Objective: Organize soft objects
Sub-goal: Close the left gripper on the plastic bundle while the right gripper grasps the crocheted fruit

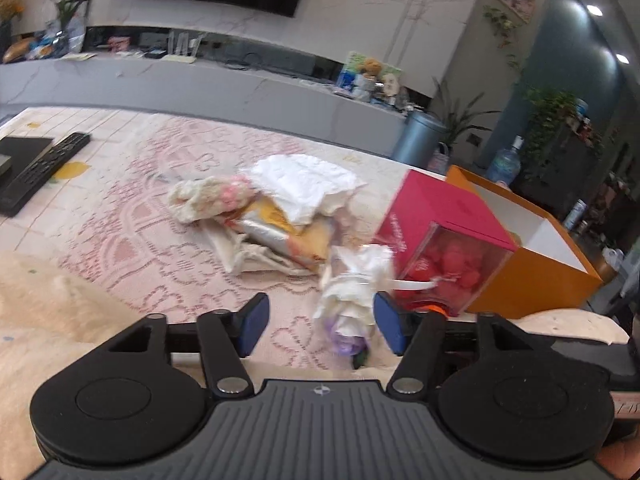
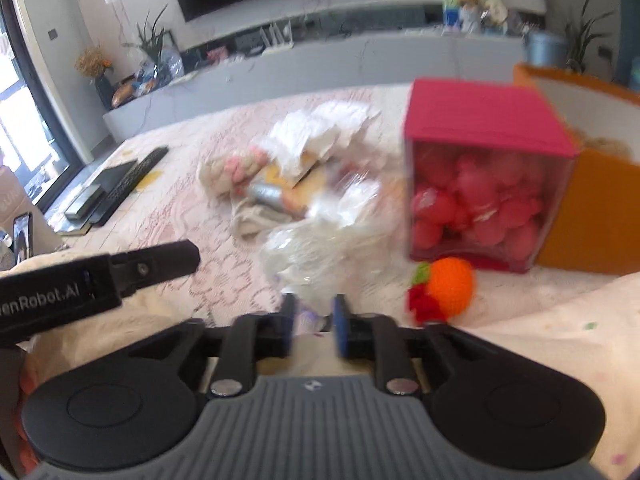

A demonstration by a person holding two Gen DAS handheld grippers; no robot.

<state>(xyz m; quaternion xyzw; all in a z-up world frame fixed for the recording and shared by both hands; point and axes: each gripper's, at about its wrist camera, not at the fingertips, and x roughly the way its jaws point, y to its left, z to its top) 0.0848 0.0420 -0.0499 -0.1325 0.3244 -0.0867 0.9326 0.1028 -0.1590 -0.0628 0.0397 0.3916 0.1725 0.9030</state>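
A pink lace tablecloth point(image 1: 120, 248) carries an orange box point(image 1: 532, 264), a pink box point(image 1: 444, 216) and a pile of soft cloths point(image 1: 276, 208). The left gripper point(image 1: 316, 324) hovers with fingers spread wide. The right gripper point(image 2: 312, 324) pinches a crinkly wrapped bundle point(image 2: 320, 248), blurred, beside a crocheted orange point(image 2: 448, 284).

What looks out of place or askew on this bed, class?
The pink box sits tilted against the orange box. Soft items lie in a jumbled pile. A crocheted orange lies loose beside the pink box.
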